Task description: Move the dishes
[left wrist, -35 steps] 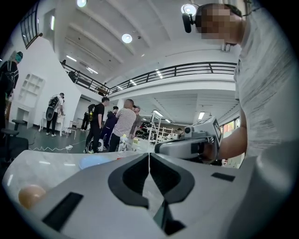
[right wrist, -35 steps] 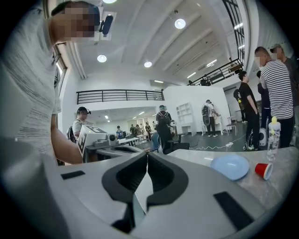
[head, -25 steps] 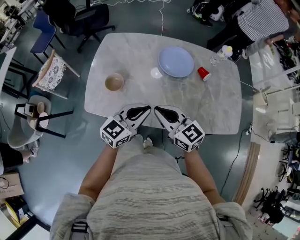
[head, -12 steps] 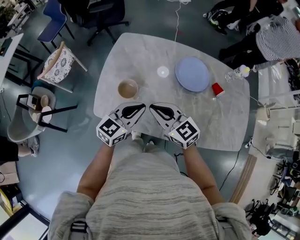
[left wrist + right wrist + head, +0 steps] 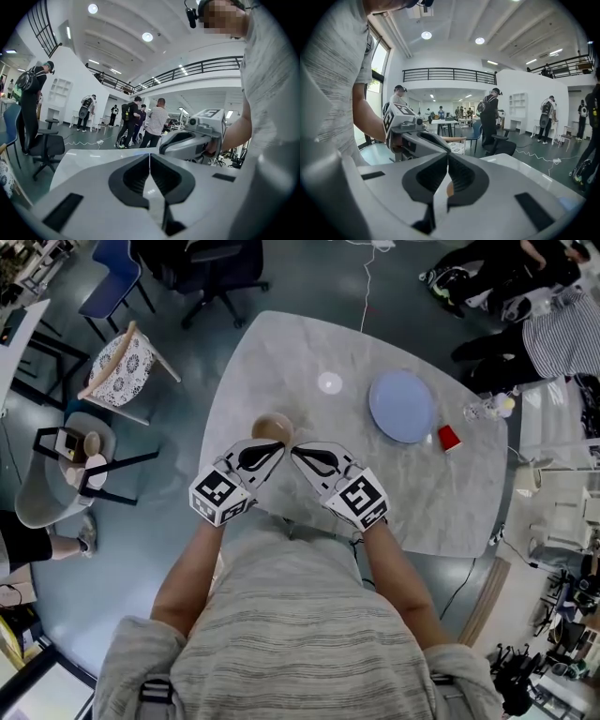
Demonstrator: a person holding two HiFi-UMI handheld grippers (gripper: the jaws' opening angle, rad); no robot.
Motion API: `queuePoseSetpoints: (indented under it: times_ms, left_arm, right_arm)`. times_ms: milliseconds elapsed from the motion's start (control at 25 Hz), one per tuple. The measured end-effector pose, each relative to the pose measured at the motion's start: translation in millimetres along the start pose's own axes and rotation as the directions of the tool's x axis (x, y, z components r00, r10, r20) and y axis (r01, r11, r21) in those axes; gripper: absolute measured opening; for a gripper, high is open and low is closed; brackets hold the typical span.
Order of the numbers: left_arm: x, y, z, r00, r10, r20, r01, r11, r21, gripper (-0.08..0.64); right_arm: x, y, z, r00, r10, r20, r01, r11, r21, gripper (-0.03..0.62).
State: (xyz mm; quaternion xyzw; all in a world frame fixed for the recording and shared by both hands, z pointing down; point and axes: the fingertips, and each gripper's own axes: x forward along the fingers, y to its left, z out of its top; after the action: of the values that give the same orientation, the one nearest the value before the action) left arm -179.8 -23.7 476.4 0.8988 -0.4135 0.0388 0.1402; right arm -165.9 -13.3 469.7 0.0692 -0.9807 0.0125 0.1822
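Left gripper [image 5: 280,444], right gripper [image 5: 295,449], square-marker cubes [image 5: 218,498], jaws together, bowl [image 5: 271,426] just ahead

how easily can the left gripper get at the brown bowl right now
Probably yes, easily. The bowl sits just ahead of the left gripper, with nothing between them. Its jaws are shut, so they would have to open first.

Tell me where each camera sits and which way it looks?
Head view: on the person's head, looking steeply down at the table; shows forearms, left gripper, right gripper.
Left gripper view: on that gripper, looking along its shut fingers over the table; shows the right gripper.
Right gripper view: likewise, along its shut fingers; shows the left gripper.
Shared: both gripper views show the table and each other's gripper.
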Motion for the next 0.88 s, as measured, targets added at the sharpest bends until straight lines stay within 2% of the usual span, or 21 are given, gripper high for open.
queuePoseSetpoints:
  times_ms: [320,680,880]
  left_arm:
    - [2,21,-7,0.999,0.034,-0.017,-0.034,0.999,-0.03,0.021]
    - [-4,33,-20,0.996,0.084,-0.027,-0.085,0.994,-0.064,0.021]
    - [-8,41,-32,0.993,0.109,-0.045,-0.113,0.99,-0.083,0.021]
  right_arm:
    - [21,-8,-9,0.998,0.053,-0.033,-0.053,0.999,-0.004,0.02]
    - [37,-4,-28,0.984,0.131,-0.121,-0.138,0.989,-0.049,0.021]
    - [49,-4,-52,0.966,0.147,-0.214,-0.17,0.981,-0.092,0.084]
